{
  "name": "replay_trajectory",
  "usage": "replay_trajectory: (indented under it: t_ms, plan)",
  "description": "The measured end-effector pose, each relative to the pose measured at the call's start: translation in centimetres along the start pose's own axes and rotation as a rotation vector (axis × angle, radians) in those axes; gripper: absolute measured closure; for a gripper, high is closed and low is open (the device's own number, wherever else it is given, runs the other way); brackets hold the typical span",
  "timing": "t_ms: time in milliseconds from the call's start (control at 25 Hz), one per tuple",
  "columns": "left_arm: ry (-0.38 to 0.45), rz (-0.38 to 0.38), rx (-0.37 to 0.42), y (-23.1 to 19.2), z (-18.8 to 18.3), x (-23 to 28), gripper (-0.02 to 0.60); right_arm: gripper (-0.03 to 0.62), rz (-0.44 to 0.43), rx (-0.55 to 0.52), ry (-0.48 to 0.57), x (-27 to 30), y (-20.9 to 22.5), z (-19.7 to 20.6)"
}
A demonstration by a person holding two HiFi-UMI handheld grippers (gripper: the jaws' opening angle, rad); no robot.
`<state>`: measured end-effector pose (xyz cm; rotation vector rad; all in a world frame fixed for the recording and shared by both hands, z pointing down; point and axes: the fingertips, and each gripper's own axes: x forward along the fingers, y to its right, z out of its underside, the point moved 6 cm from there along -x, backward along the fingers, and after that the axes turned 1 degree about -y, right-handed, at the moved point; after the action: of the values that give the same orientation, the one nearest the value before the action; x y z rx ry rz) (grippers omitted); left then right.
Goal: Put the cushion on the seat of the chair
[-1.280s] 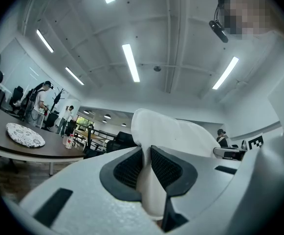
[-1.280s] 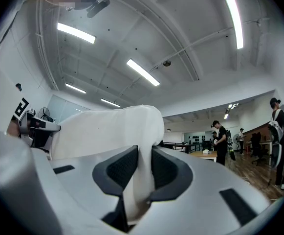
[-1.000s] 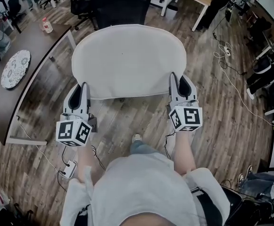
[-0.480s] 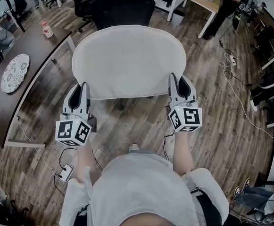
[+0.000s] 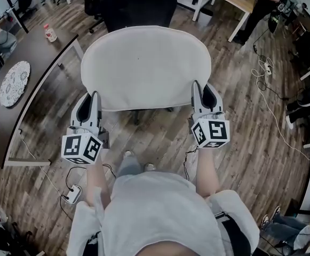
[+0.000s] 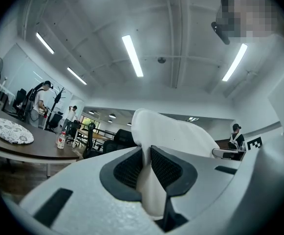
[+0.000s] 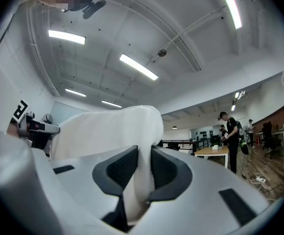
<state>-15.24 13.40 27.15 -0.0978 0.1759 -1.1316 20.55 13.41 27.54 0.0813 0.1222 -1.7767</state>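
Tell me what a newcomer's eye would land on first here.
First comes the big white cushion, held in mid-air at the middle of the head view above the wood floor. Next come the left gripper and the right gripper, each clamped on its near edge, one at either corner. Beyond it stands a black office chair, and a patterned plate lies on the dark table at far left.

From up top the cushion (image 5: 144, 68) blocks most of the chair (image 5: 138, 9): seat's hidden, its top runs off the edge. Label on that bottle (image 5: 50, 33): too small to read.
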Motion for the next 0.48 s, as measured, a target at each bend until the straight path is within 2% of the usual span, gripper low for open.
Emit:
replay_trajectory:
  t_ms: [480]
  plan:
    - [-0.019,0.037,-0.019,-3.9,1.0,8.2,0.524,0.533,0.039,-0.003,-0.016,7.3,1.5,1.7]
